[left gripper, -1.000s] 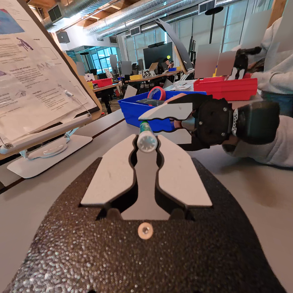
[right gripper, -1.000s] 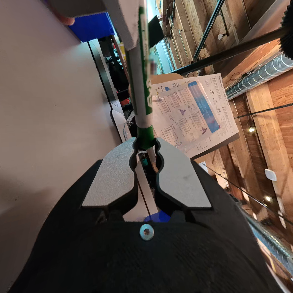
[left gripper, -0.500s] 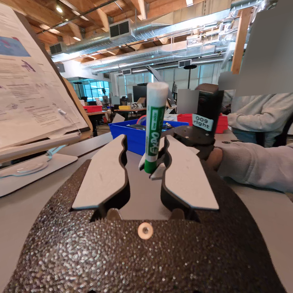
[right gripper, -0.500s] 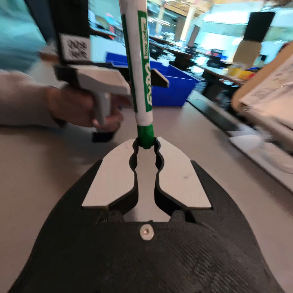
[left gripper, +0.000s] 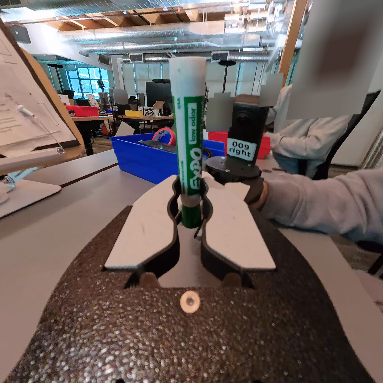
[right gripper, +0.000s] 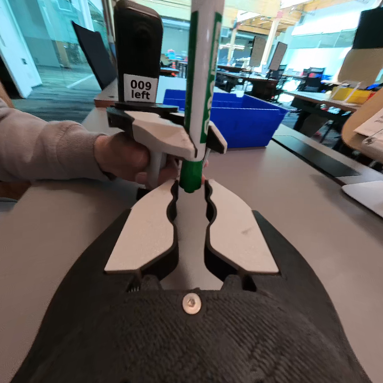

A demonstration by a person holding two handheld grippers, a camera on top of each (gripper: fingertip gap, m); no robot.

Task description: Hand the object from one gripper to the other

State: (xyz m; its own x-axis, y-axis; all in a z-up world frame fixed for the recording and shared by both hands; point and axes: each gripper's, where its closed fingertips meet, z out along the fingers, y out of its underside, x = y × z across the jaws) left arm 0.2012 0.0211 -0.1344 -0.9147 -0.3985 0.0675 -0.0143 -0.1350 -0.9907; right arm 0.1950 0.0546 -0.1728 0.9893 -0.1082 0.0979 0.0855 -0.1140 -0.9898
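1. Centrally, the grey flat tabletop fills the lower half of both views; a blue plastic bin sits mid-frame behind.
2. Left black-and-white two-finger gripper: fingers clamped on the marker's lower barrel.
3. Right black-and-white two-finger gripper: fingers slightly apart beside the cap, seemingly released.
4. Upright at centre frame, the white-barrelled, green-capped dry-erase marker looks light, rigid and smooth, so probably slippery; gripping mid-barrel seems best.
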